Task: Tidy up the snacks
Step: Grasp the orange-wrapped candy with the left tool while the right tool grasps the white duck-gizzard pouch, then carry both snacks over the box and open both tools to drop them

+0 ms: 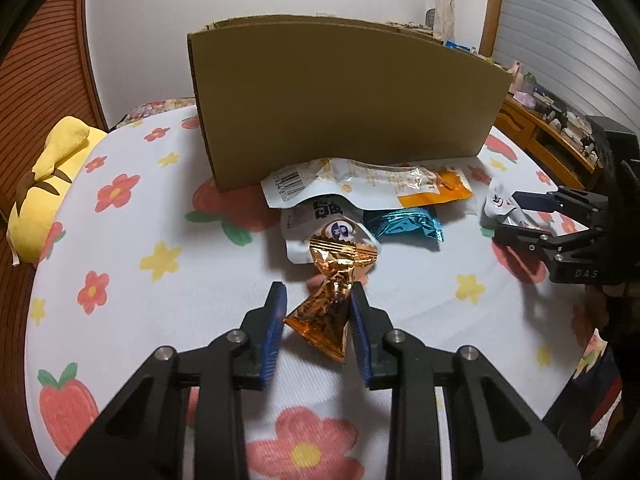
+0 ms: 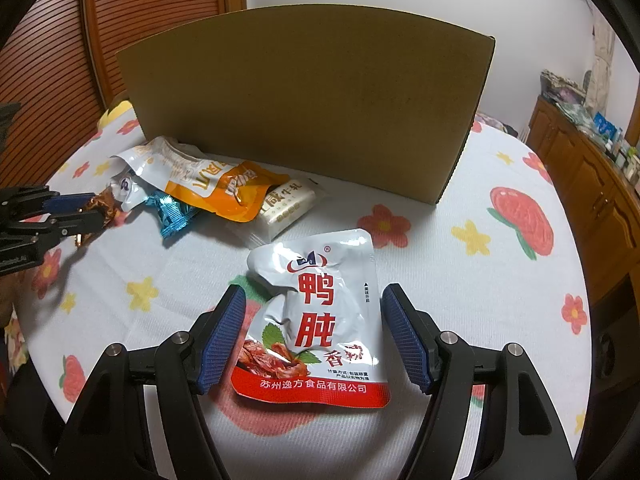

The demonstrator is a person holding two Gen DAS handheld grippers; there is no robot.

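Note:
A crinkled gold-orange snack packet (image 1: 330, 292) sits between the blue pads of my left gripper (image 1: 318, 288), which is shut on it just above the flowered tablecloth. In the right wrist view that gripper (image 2: 80, 208) shows at the left edge with the gold packet (image 2: 102, 206). My right gripper (image 2: 315, 292) stands open around a silver and red pouch (image 2: 320, 316) lying flat on the cloth; its pads are clear of the pouch's sides. The right gripper (image 1: 520, 216) also appears at the right of the left wrist view. A tall brown cardboard box (image 2: 312, 92) stands behind.
In front of the box (image 1: 344, 100) lie a white and orange pouch (image 2: 216, 188), a blue foil packet (image 2: 172, 216), a pale nougat packet (image 2: 288, 204) and a white pouch (image 1: 316, 220). A yellow plush (image 1: 48, 184) sits at the table's left edge. A wooden cabinet (image 2: 592, 184) stands right.

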